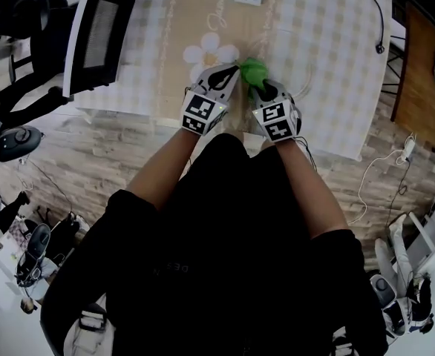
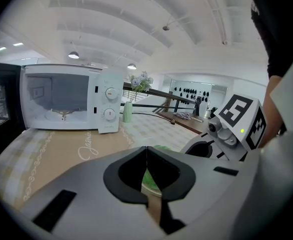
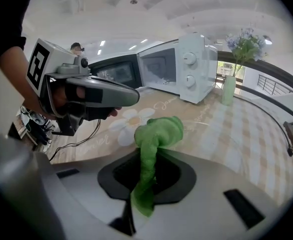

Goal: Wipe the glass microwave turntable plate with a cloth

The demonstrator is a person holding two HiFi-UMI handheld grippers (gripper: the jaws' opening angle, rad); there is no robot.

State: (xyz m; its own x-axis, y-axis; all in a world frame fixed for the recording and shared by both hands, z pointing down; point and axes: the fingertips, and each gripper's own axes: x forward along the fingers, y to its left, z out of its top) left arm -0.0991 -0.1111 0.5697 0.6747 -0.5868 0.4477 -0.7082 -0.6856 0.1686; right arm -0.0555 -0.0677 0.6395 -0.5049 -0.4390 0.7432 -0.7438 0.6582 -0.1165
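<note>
Head view, right tool (image 1: 261,88) clamping green cloth (image 1: 252,70), left tool (image 1: 233,73) closed, near table (image 1: 145,87) edge

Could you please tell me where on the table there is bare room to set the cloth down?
Free: the checked tablecloth right of the green cloth, up to the pale green vase; also the tan runner before the white microwave. Crowded: the near edge, where left gripper and right gripper meet.

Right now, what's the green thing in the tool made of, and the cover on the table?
The green cloth: soft, matte fabric, maybe microfibre; it bunches and droops limply. The table cover: a thin, flat sheet printed with checks and a daisy; fabric or wipeable plastic, I can't tell which.
</note>
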